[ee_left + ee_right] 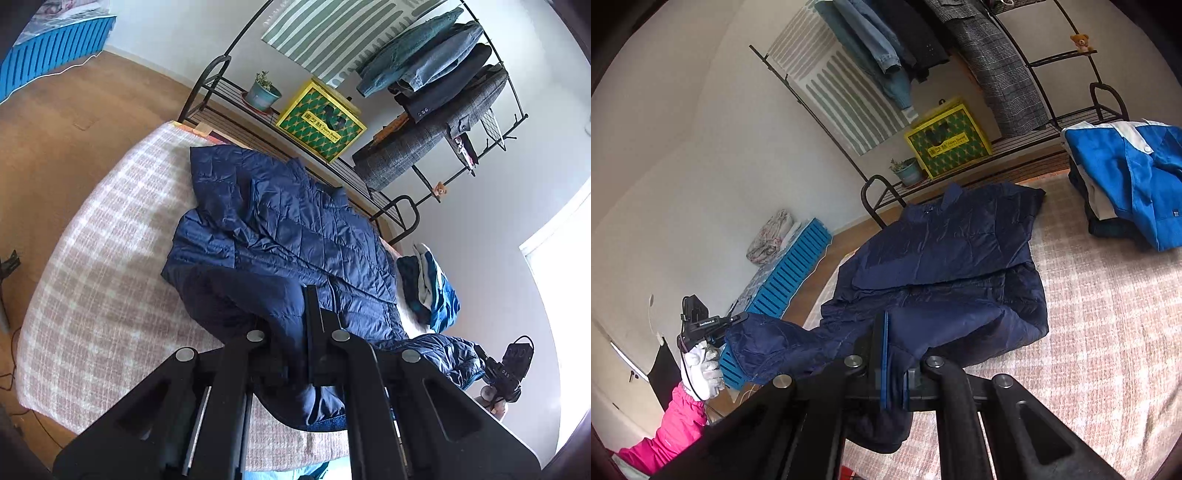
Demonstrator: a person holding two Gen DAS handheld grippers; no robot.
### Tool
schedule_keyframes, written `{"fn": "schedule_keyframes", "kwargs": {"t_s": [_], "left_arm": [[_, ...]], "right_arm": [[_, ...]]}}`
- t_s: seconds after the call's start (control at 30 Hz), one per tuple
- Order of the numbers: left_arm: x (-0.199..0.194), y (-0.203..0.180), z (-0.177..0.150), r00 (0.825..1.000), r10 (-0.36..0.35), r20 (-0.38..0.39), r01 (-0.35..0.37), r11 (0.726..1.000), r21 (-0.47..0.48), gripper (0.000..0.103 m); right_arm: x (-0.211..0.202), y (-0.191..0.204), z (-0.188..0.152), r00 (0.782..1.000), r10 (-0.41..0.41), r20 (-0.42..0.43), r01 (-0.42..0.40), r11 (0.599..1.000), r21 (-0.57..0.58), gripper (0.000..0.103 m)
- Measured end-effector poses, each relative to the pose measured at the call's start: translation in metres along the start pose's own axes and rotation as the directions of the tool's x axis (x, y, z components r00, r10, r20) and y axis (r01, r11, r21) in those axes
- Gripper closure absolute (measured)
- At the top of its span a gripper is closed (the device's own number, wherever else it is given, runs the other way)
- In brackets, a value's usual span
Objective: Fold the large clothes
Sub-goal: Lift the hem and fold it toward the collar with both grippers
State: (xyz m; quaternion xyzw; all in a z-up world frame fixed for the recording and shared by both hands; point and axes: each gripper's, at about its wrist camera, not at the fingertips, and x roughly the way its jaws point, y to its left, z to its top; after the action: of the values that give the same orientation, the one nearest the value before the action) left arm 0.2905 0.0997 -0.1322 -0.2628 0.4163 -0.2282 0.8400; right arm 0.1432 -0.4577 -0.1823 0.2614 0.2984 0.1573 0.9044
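Observation:
A navy quilted jacket [288, 221] lies spread on the bed's pink checked cover [103, 280], collar toward the far rack. My left gripper [310, 291] is shut on the near hem, with fabric bunched around its fingers. In the right wrist view the same jacket [953, 236] has its near edge raised off the bed. My right gripper [884, 317] is shut on that hem beside its blue pad. The lifted hem stretches between the two grippers. The left gripper [738, 318] shows at the left, held by a white-gloved hand [701, 369]. The right gripper [484, 358] appears at the right edge.
A pile of blue and white clothes [1126, 184] sits on the bed's far right corner. Behind the bed stands a black metal rack [229, 118] with hanging coats [443, 74], a yellow-green box [321, 122] and a potted plant [262, 92]. A blue slatted crate [790, 273] stands on the wooden floor.

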Motion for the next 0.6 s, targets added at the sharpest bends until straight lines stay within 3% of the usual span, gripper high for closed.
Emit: {"fn": "schedule_keyframes", "kwargs": {"t_s": [0.33,0.6], "left_arm": [[0.103,0.008,0.107,0.998,0.055,0.022,-0.056,0.998,0.031,0.100],[0.232,0.063,0.155,0.984,0.163,-0.071,-0.162,0.987,0.013,0.100]], "right_arm": [[0.083,-0.039,0.102,0.989,-0.150,0.000,0.150,0.989,0.003,0.101],[0.194,-0.105,0.141,0.958,-0.267,-0.106,0.267,0.964,-0.007,0.101]]}}
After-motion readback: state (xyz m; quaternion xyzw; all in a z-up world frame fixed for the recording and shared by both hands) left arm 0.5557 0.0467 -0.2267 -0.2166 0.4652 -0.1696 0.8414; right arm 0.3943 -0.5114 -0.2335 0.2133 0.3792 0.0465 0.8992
